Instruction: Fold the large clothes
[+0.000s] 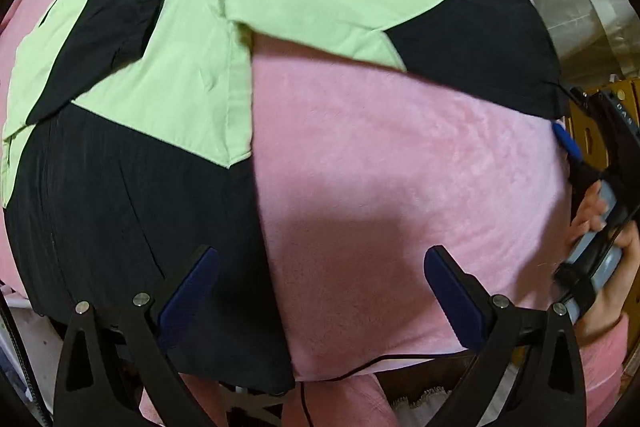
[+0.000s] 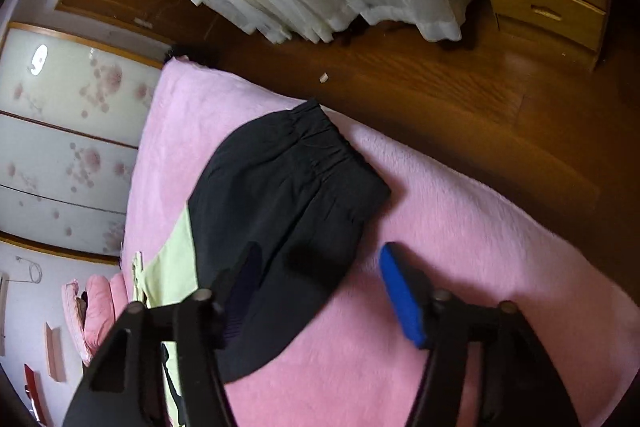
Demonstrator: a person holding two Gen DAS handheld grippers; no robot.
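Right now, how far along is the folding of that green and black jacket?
Barely begun. Done: the jacket lies spread on the pink blanket, one sleeve stretched out sideways, nothing folded over. In hand: the right gripper has open fingers around the black cuff end, not pinching it. The left gripper hovers open at the hem. Left: every fold.

Black claw arms with silver screws, blue pads (image 1: 454, 297), pink sleeve (image 1: 600, 347), thin black cable (image 1: 360, 367)
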